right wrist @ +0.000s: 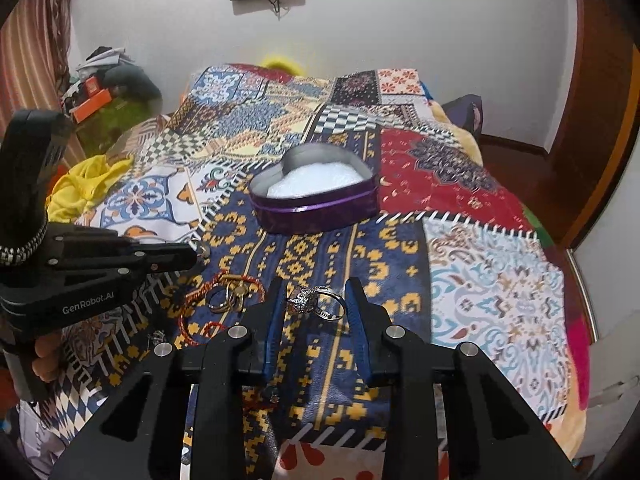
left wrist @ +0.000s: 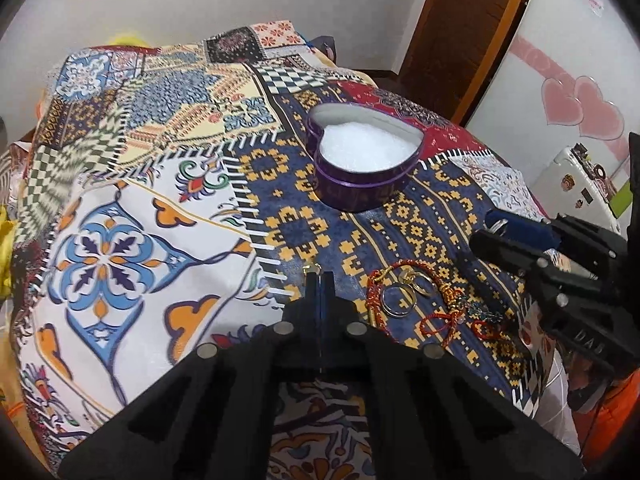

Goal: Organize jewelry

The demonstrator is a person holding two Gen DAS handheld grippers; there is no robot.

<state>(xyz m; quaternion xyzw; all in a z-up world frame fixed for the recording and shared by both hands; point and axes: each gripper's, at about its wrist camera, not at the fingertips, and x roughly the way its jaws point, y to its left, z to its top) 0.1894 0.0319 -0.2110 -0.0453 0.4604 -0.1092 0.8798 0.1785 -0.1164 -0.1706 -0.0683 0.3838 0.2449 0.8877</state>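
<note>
A purple heart-shaped tin [left wrist: 362,184] with white padding stands open on the patterned bedspread; it also shows in the right wrist view [right wrist: 316,208]. My left gripper [left wrist: 319,276] is shut on a small gold ring [left wrist: 312,268], short of the tin; it shows at the left in the right wrist view [right wrist: 196,254]. My right gripper [right wrist: 314,292] is open, its fingers either side of a silver ring [right wrist: 316,302] with a stone cluster, lying on the bed. It shows at the right in the left wrist view [left wrist: 496,236]. Loose rings [left wrist: 404,292] and red cord bracelets [left wrist: 440,316] lie between the grippers.
The bedspread [right wrist: 500,272] covers the whole bed. Yellow cloth [right wrist: 80,188] lies at its left edge. A wooden door [right wrist: 600,100] stands to the right, clutter [right wrist: 100,88] at the far left, and a white fridge [left wrist: 572,180] beyond the bed.
</note>
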